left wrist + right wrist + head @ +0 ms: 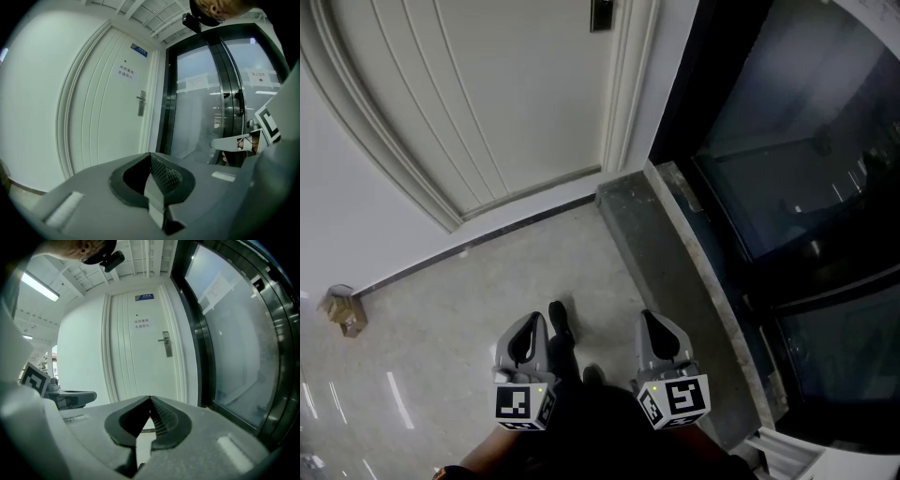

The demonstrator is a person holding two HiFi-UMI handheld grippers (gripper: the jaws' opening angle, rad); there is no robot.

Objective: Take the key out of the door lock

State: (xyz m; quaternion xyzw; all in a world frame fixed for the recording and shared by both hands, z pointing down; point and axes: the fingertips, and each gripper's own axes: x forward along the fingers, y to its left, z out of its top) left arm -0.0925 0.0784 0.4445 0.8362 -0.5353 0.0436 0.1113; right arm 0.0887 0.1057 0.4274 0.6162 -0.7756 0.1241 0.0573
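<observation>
A white panelled door [516,94] stands ahead, some steps away. Its metal handle and lock plate [141,103] show small in the left gripper view, and the same lock plate [166,344] shows in the right gripper view. The key is too small to make out. In the head view only the bottom of the lock plate [601,14] shows at the top edge. My left gripper [528,339] and right gripper [659,336] hang low side by side near my body, both shut and empty. The left gripper [150,155] and right gripper [150,399] both point at the door.
A dark-framed glass door [787,187] fills the right side, with a grey stone sill [675,244] below it. A small brown box [345,312] sits by the wall at the left. My dark shoe [560,323] shows between the grippers on the pale tiled floor [441,319].
</observation>
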